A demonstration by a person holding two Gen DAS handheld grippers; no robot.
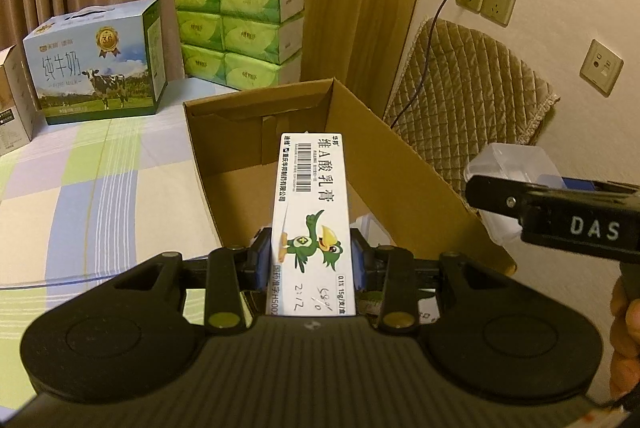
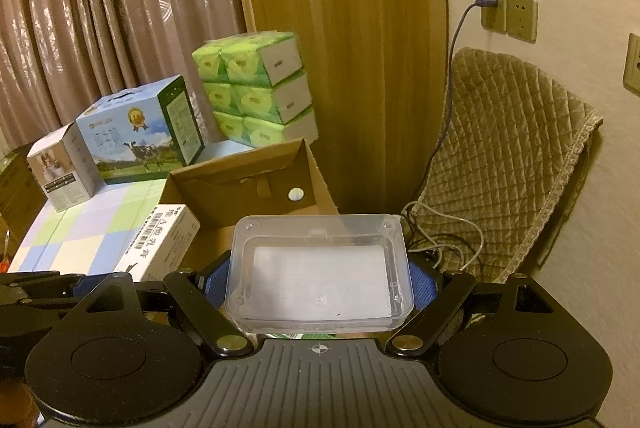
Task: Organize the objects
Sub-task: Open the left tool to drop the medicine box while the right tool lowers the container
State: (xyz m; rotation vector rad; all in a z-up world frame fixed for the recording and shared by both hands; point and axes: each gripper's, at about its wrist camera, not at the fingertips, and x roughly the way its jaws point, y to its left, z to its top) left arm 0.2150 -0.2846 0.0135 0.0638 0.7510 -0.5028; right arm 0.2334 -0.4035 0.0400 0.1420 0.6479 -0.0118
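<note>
Clamped between the blue pads of the left tongs [image 1: 316, 260] is a long white ointment carton [image 1: 316, 195], printed with a green cartoon bird and a barcode, its far end pointing over the open cardboard box [image 1: 400, 163]. From the right wrist view, the right tongs [image 2: 320, 284] are set wide and grip a clear plastic tray [image 2: 320, 268] by its short sides, held flat and just in front of the same cardboard box; the white carton shows there at the left edge of the box.

Both items are in the air, neither yet lowered in. The box sits on a bed covered by a checked sheet [image 1: 100, 179]. Its floor looks mostly bare, apart from a small round silver thing [image 2: 296, 194] near the far wall, and some pale shapes at the near corner that I cannot identify.

Judging from this, the sorting is at an early-to-middle stage: two objects are picked up and brought to the box, and what remains is setting each one down inside and letting go. A milk carton case [image 1: 96, 63] and stacked green tissue packs [image 1: 236, 27] stand beyond, apparently untouched.
</note>
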